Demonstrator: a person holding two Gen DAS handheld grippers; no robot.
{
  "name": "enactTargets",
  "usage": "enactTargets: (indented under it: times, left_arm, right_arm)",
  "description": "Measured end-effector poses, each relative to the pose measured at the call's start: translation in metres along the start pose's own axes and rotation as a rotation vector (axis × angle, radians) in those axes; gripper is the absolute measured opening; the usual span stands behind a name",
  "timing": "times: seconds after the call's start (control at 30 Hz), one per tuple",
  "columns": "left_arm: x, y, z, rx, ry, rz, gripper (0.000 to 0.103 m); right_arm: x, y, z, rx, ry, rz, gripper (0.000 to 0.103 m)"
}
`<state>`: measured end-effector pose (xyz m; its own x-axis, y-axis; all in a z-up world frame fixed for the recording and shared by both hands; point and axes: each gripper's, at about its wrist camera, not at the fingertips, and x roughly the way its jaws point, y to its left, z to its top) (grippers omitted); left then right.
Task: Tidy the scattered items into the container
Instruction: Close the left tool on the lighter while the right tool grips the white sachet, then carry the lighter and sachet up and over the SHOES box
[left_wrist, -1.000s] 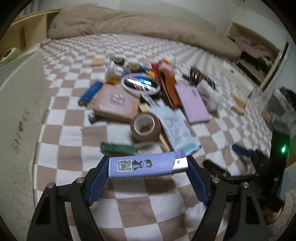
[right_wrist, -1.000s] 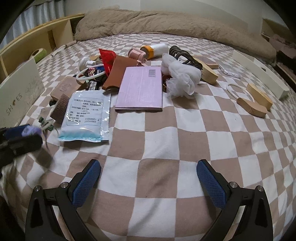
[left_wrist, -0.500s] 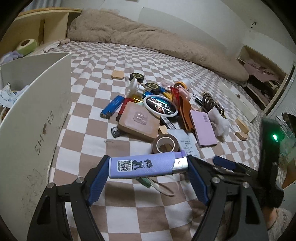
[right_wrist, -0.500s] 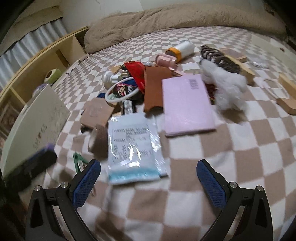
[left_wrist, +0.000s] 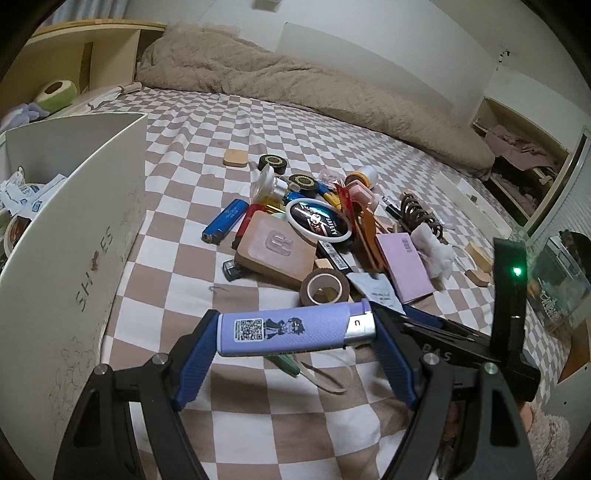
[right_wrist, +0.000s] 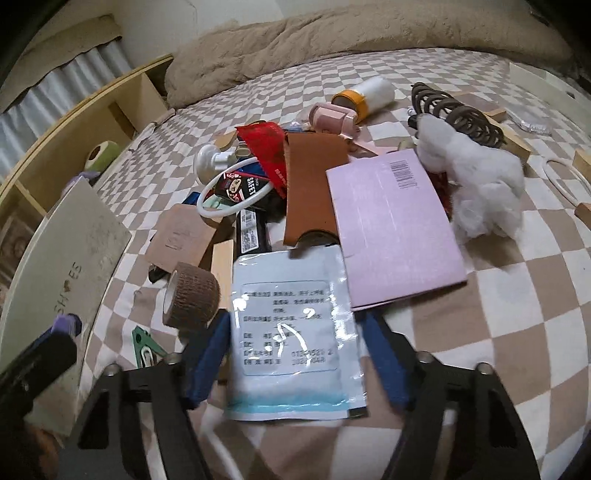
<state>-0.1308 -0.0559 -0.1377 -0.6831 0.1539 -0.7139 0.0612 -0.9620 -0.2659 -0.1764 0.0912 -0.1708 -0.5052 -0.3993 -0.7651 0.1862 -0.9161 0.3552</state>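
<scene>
Left gripper (left_wrist: 295, 328) angled down toward the checkered bedspread (left_wrist: 236, 413), clamped end to end on a purple lighter (left_wrist: 291, 326) carried crosswise between the blue pads, clear of the cloth. White box (left_wrist: 70, 236) marked SHOES standing close by on its left, open top showing paper packets inside, near wall upright. Bare bedspread directly below and ahead of the pads, up to a brown tape roll (left_wrist: 324, 286) just beyond the lighter. Green clip (left_wrist: 286, 363) with a pale loop lying under the lighter.

Right gripper (right_wrist: 295, 352) also pitched downward, jaws closing around a flat blue-and-white printed pouch (right_wrist: 291, 332) lying on the bedspread; pouch between the pads, left pad at its edge, right pad a little off its edge; contact not certain. Brown tape roll (right_wrist: 192, 295) just beside the left pad, touching or nearly so. Pink flat box (right_wrist: 391, 229) just beyond the right pad, its near corner overlapping the pouch's far edge. White fluffy tuft (right_wrist: 476, 184) farther right. Open checkered cloth to the right of the right pad. Left gripper (right_wrist: 40, 354) with the lighter's purple end visible at the far left, against the box wall (right_wrist: 70, 266).
</scene>
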Motion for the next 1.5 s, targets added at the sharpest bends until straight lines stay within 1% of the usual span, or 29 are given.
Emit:
enactTargets:
  times: [0.07, 0.13, 0.2, 0.27, 0.33, 0.4, 0.6, 0.67, 0.8, 0.9, 0.97, 1.13, 1.23, 1.33, 1.43, 1.5]
  left_arm:
    - [0.001, 0.0, -0.001, 0.001, 0.008, 0.001, 0.08]
    - [0.001, -0.002, -0.002, 0.007, 0.01, 0.006, 0.08]
    - [-0.001, -0.003, -0.002, 0.017, 0.003, 0.018, 0.08]
    - [-0.002, -0.005, -0.002, 0.027, -0.004, 0.015, 0.08]
    - [-0.003, -0.008, -0.002, 0.037, -0.003, 0.018, 0.08]
    - [-0.002, -0.009, -0.002, 0.041, 0.001, 0.016, 0.08]
    - [-0.008, -0.012, -0.005, 0.016, 0.01, -0.019, 0.08]
    - [-0.011, -0.012, -0.006, 0.01, 0.011, -0.023, 0.08]
    - [-0.019, -0.012, -0.006, -0.007, 0.004, -0.039, 0.08]
    - [-0.032, -0.011, -0.003, -0.028, -0.023, -0.065, 0.08]
    - [-0.049, -0.012, -0.001, -0.041, -0.068, -0.084, 0.08]
    - [-0.085, -0.015, 0.007, -0.011, -0.144, -0.095, 0.08]
    - [-0.104, -0.013, 0.013, 0.013, -0.186, -0.077, 0.08]
    - [-0.121, -0.008, 0.016, 0.037, -0.219, -0.045, 0.08]
    - [-0.137, 0.004, 0.019, 0.052, -0.243, -0.011, 0.08]
    - [-0.147, 0.018, 0.019, 0.038, -0.255, 0.011, 0.08]
  right_arm:
    - [-0.005, -0.004, -0.006, 0.007, -0.009, 0.01, 0.061]
    - [-0.009, -0.003, -0.012, -0.007, -0.015, -0.002, 0.061]
    - [-0.013, 0.003, -0.019, -0.029, -0.02, -0.028, 0.06]
    - [-0.016, 0.009, -0.024, -0.056, -0.017, -0.063, 0.06]
    - [-0.019, 0.015, -0.029, -0.087, -0.004, -0.097, 0.059]
    - [-0.026, 0.015, -0.033, -0.096, 0.009, -0.112, 0.058]
    - [-0.047, 0.005, -0.045, -0.044, 0.008, -0.105, 0.058]
    - [-0.052, 0.003, -0.05, -0.021, 0.006, -0.117, 0.058]
    - [-0.063, 0.006, -0.053, -0.011, -0.006, -0.124, 0.058]
    - [-0.076, 0.01, -0.052, -0.001, -0.028, -0.103, 0.058]
    - [-0.087, 0.012, -0.05, 0.004, -0.051, -0.082, 0.058]
    - [-0.119, 0.024, -0.041, 0.003, -0.128, -0.033, 0.058]
    - [-0.138, 0.035, -0.035, -0.01, -0.172, 0.005, 0.058]
    - [-0.151, 0.046, -0.03, -0.001, -0.187, 0.094, 0.058]
    - [-0.161, 0.061, -0.025, -0.03, -0.208, 0.124, 0.058]
    - [-0.166, 0.07, -0.023, -0.043, -0.22, 0.149, 0.058]
